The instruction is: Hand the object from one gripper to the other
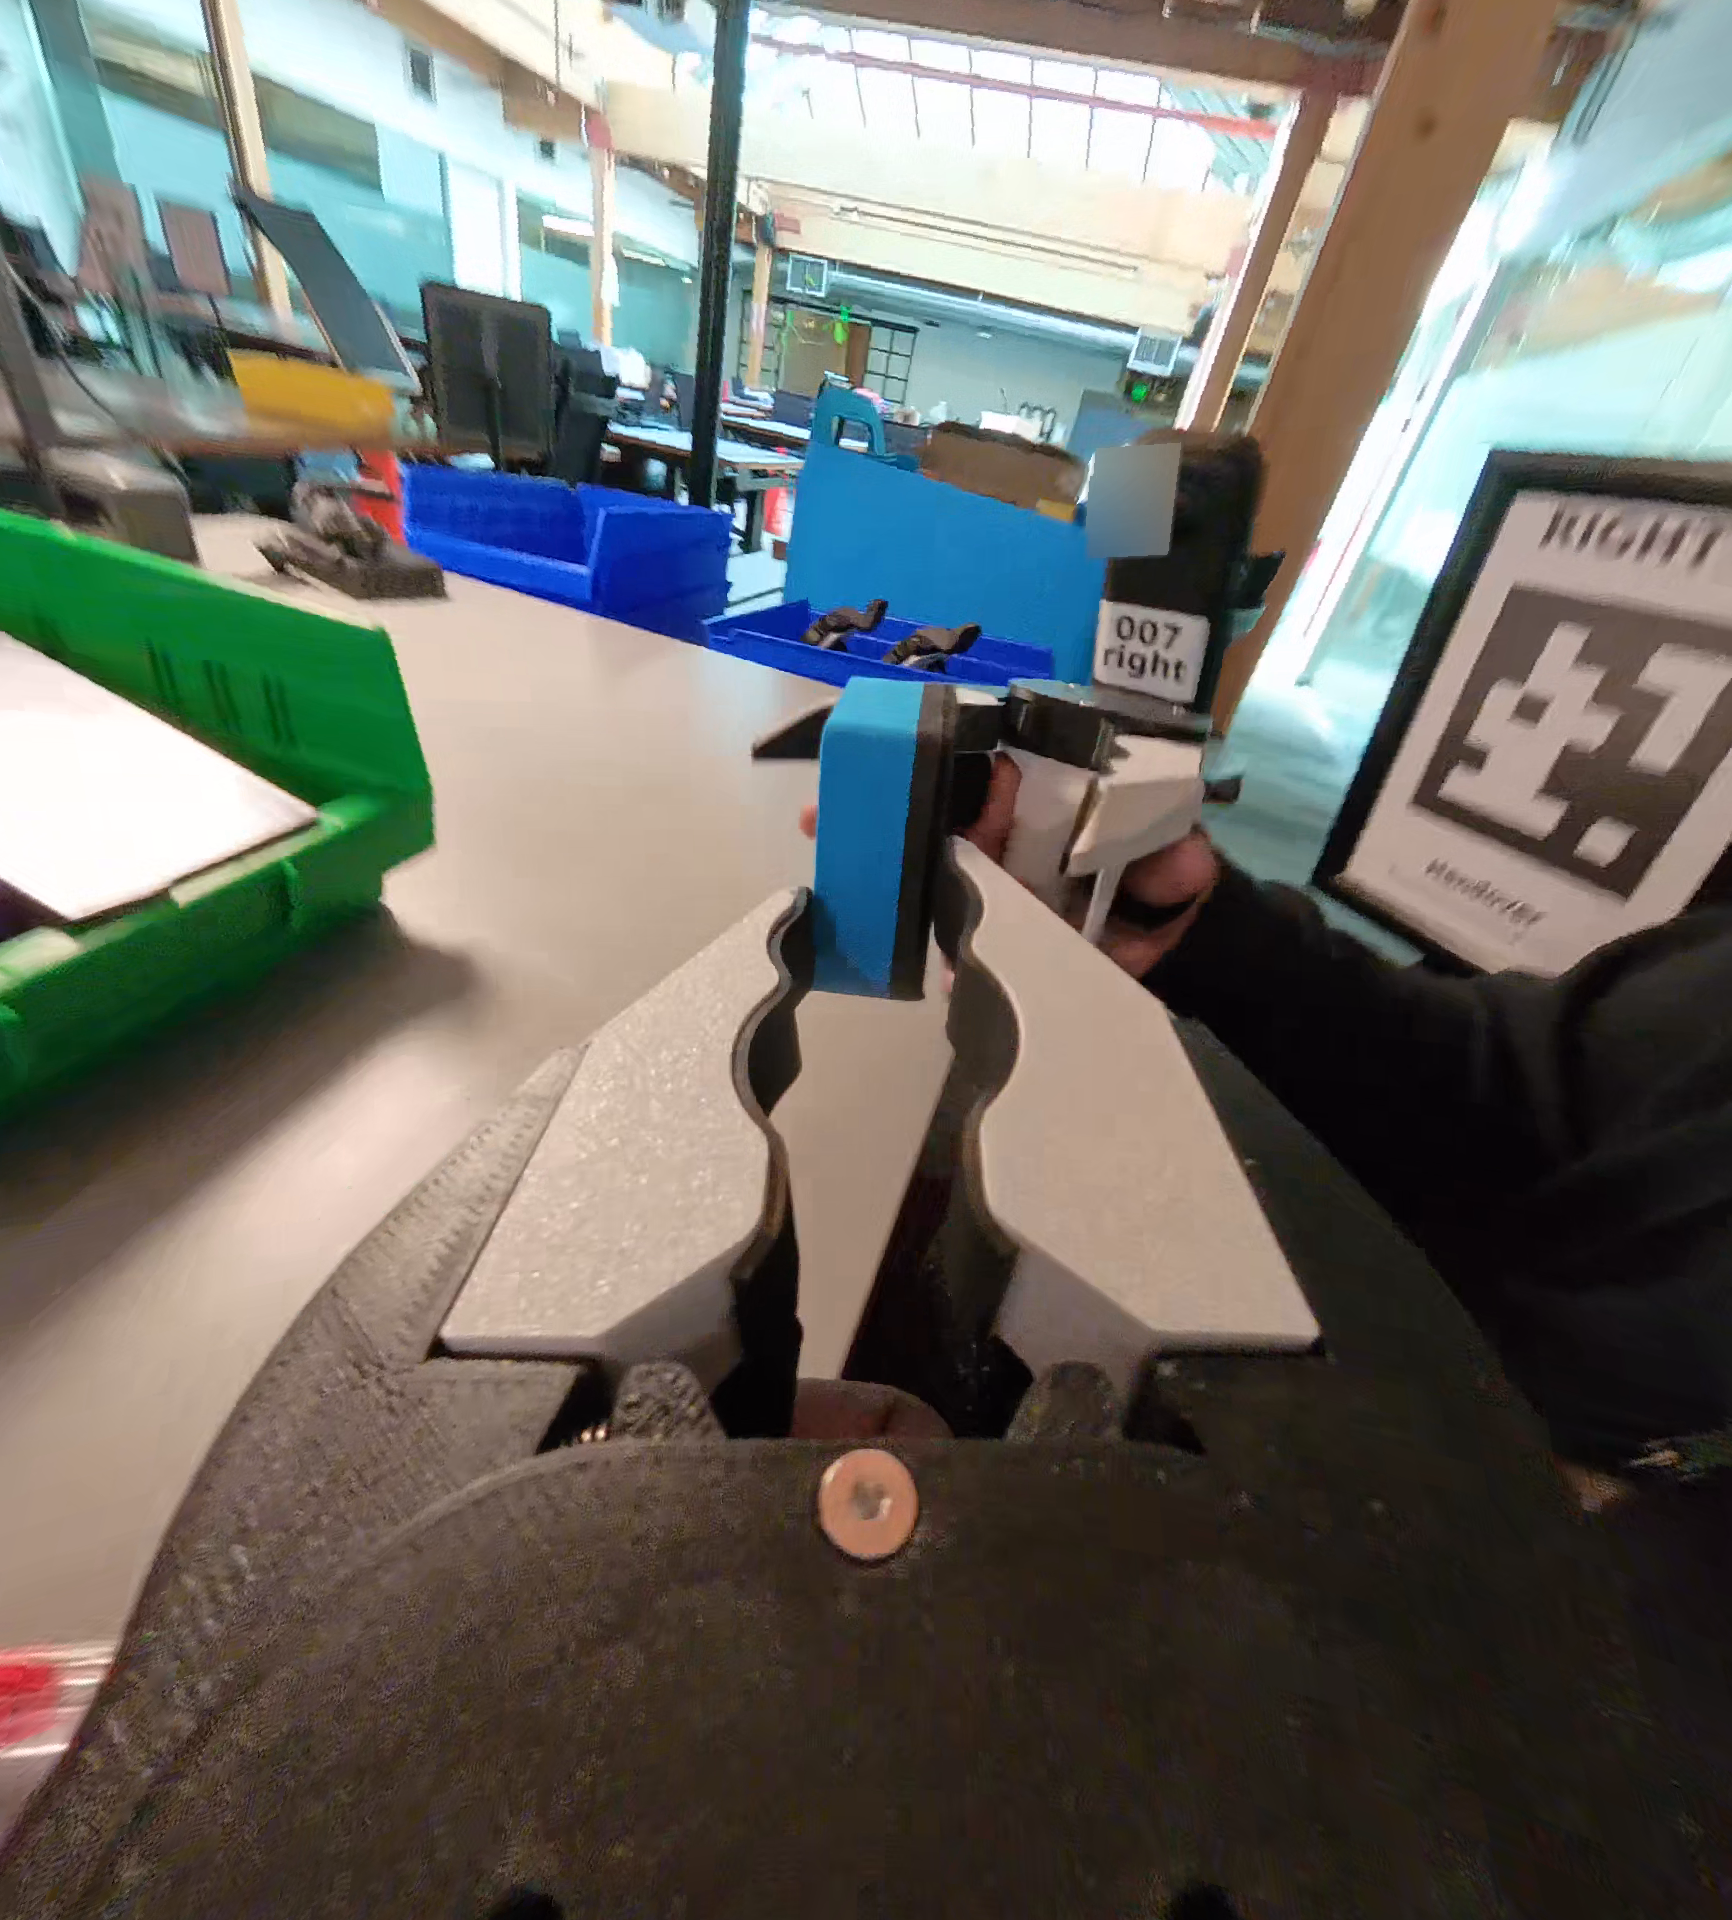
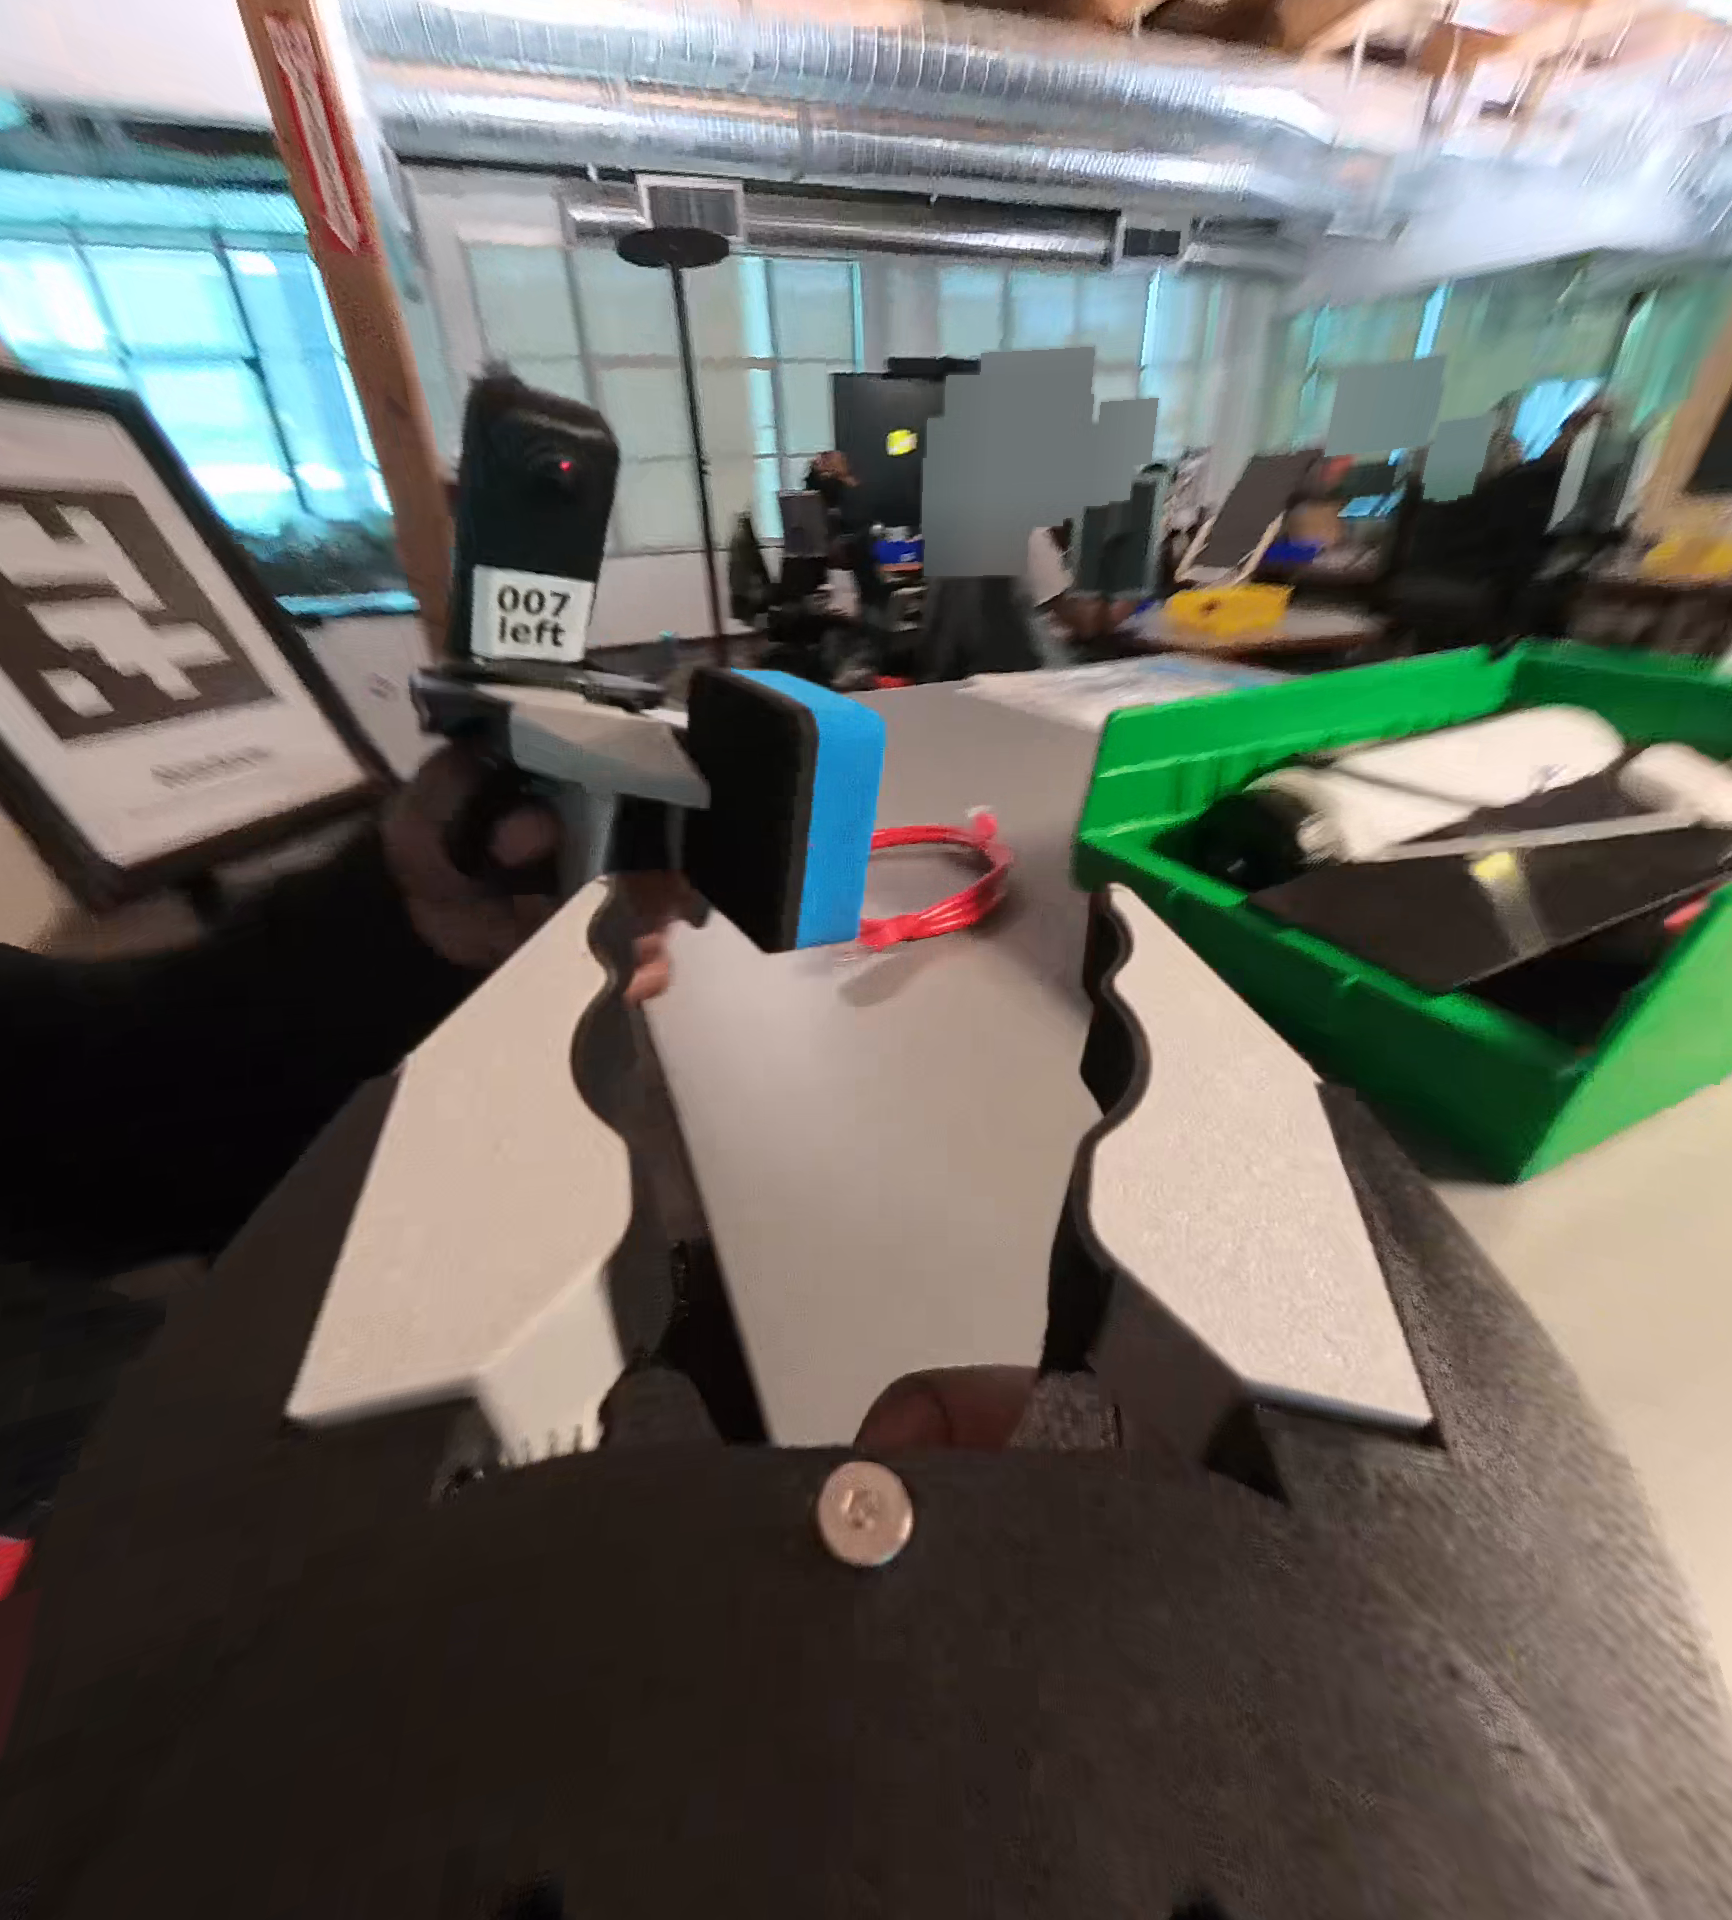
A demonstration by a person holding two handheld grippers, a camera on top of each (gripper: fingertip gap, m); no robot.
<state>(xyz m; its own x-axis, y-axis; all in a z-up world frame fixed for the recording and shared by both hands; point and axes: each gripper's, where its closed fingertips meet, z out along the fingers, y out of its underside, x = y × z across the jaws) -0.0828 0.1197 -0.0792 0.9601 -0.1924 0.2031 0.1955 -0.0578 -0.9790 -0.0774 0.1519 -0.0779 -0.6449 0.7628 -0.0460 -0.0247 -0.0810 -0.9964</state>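
Inside green bin, black box, white roll

Green bin cut off at left edge; framed marker card motion-blurred.

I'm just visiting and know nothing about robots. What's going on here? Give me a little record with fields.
Setting: grey table in a workshop
Object: blue-and-black block, held off the table
Left gripper: jaws closed on the block's lower end
Right gripper: jaws wide apart, facing the block, not touching it
Handover: not yet done
Nearby: green bin, red cable coiled on the table
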